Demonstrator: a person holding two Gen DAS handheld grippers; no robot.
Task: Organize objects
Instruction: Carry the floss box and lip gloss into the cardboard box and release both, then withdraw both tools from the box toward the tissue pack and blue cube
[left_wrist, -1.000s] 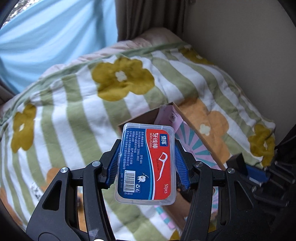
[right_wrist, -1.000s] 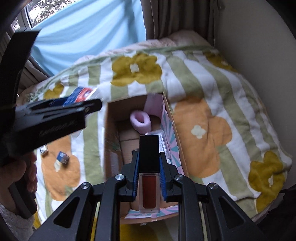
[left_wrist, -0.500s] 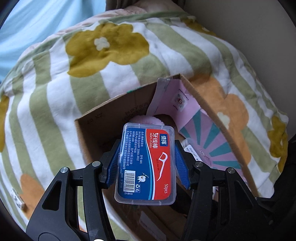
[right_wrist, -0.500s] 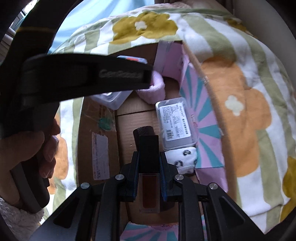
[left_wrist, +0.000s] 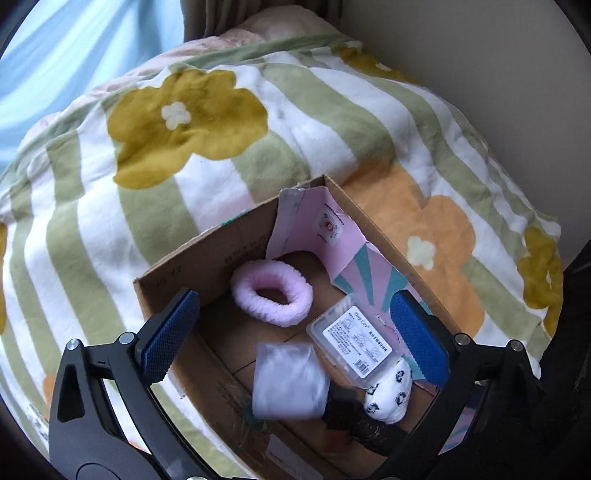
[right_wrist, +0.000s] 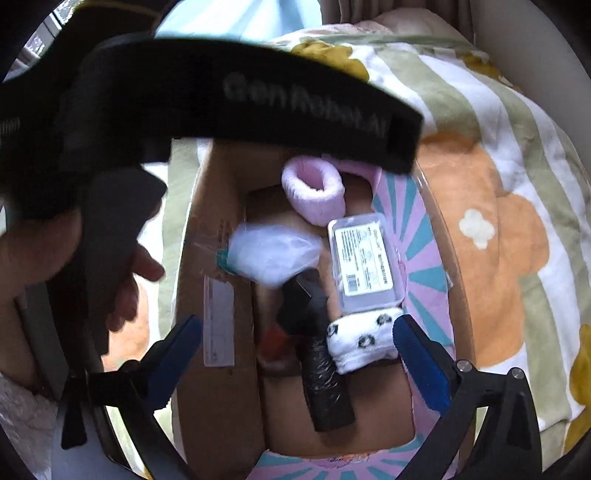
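**Both fingers empty, both items now in the box**

A second ago I had the floss case clamped in my left gripper (left_wrist: 295, 332) and the lip tint in my right gripper (right_wrist: 295, 347). Now both sets of fingers stand wide apart with nothing between them. I read that as two drops just made, so this pair of items looks done.

Nearest in the left view, between the blue pads, the floss case (left_wrist: 290, 380) shows as a pale, motion-blurred block over the floor of the box (left_wrist: 173, 273); whether it is resting or falling I cannot tell. In the right view the same blur (right_wrist: 273, 254) sits left of centre in the box. Just below it lies the lip tint (right_wrist: 301, 306), its dark cap toward the far end and a reddish body showing at the near end, tilted across the cardboard. A black wrapped cylinder (right_wrist: 327, 387) lies alongside, touching it as far as I can judge.

To the right is a white panda-print sock (left_wrist: 388, 395), and beyond that a clear lidded case (left_wrist: 351, 343) with a white label, flat against the pink-and-teal side flap. Farther in, by the back wall, a pink fluffy hairband (left_wrist: 271, 299) lies on its side.

Beyond the box stretches the bed's flowered blanket (left_wrist: 184, 122). The left gripper's black body crosses the top of the right view.
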